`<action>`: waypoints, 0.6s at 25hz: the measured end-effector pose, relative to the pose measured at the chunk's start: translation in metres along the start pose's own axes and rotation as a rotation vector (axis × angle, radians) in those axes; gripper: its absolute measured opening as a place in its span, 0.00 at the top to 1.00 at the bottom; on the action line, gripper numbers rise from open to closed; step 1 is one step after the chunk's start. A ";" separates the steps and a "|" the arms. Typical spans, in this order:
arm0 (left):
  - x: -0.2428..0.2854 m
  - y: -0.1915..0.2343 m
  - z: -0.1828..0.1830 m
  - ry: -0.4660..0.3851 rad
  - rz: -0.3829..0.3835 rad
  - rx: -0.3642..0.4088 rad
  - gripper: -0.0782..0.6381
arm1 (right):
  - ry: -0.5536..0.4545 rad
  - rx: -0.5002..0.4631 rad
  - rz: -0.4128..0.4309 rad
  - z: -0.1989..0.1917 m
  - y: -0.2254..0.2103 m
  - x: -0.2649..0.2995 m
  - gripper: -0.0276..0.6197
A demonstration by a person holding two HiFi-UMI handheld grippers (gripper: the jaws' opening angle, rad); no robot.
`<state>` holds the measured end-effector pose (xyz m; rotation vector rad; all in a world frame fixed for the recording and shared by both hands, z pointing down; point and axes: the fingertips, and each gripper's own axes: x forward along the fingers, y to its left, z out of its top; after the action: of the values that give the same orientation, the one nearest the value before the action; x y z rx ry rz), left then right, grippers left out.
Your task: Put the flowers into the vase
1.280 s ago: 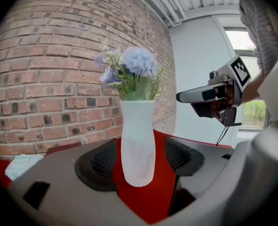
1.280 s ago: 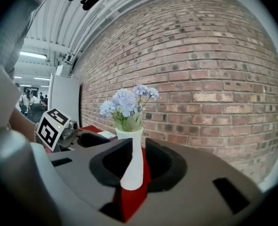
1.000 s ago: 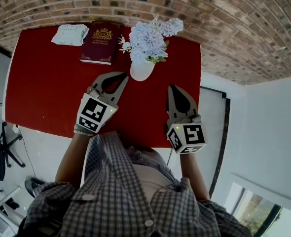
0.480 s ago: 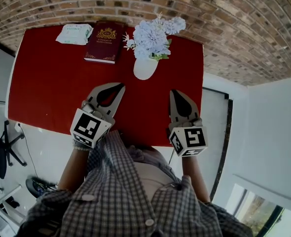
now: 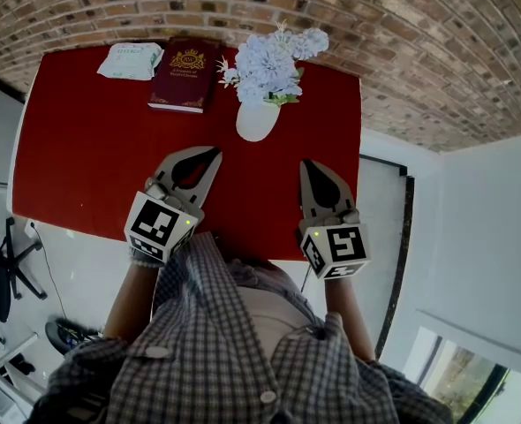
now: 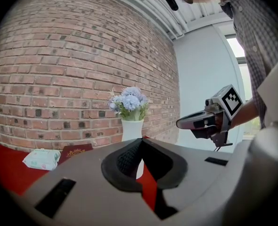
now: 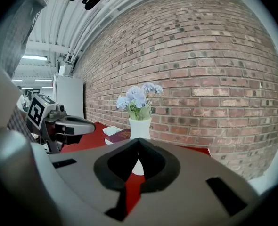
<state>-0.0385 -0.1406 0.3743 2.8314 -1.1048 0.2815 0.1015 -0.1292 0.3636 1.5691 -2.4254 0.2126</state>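
Observation:
A bunch of pale blue flowers (image 5: 271,59) stands upright in a white vase (image 5: 257,120) on the red table (image 5: 84,148), near the brick wall. The same flowers (image 6: 127,100) and vase (image 6: 132,129) show ahead in the left gripper view, and the flowers (image 7: 138,97) and vase (image 7: 140,127) in the right gripper view. My left gripper (image 5: 215,153) hovers near the table's front, short of the vase and to its left, shut and empty. My right gripper (image 5: 308,164) hangs to the vase's right, also shut with nothing in it.
A dark red book (image 5: 183,73) lies at the back of the table, left of the vase. A white tissue pack (image 5: 130,60) lies further left. The brick wall (image 5: 375,34) runs behind the table. The person's checked shirt (image 5: 234,352) fills the lower head view.
My left gripper has drawn back from the vase toward the person and its jaws have closed. The right gripper has stayed put.

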 end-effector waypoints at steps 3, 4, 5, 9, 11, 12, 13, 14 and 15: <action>0.001 -0.001 0.000 0.002 -0.004 0.003 0.88 | 0.010 -0.003 0.013 -0.002 0.003 0.001 0.95; 0.001 -0.001 0.000 0.000 -0.005 0.004 0.88 | 0.013 -0.004 0.016 -0.003 0.003 0.001 0.95; 0.001 -0.001 0.000 -0.002 -0.006 0.004 0.88 | 0.016 -0.005 0.019 -0.003 0.004 0.002 0.95; 0.002 -0.001 0.000 0.000 -0.009 0.002 0.88 | 0.026 -0.015 0.030 -0.005 0.008 0.003 0.95; 0.002 -0.001 0.000 -0.001 -0.011 0.002 0.88 | 0.030 -0.018 0.034 -0.006 0.009 0.003 0.95; 0.003 -0.001 -0.001 0.001 -0.012 0.003 0.88 | 0.032 -0.020 0.035 -0.006 0.010 0.003 0.95; 0.003 -0.001 -0.002 0.003 -0.013 0.004 0.88 | 0.034 -0.023 0.037 -0.007 0.010 0.003 0.95; 0.004 -0.001 -0.002 0.005 -0.013 0.006 0.88 | 0.035 -0.024 0.039 -0.007 0.010 0.003 0.95; 0.004 -0.001 -0.003 0.007 -0.013 0.008 0.88 | 0.037 -0.026 0.041 -0.007 0.010 0.004 0.95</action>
<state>-0.0350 -0.1423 0.3781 2.8408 -1.0862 0.2952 0.0917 -0.1262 0.3719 1.4928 -2.4237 0.2150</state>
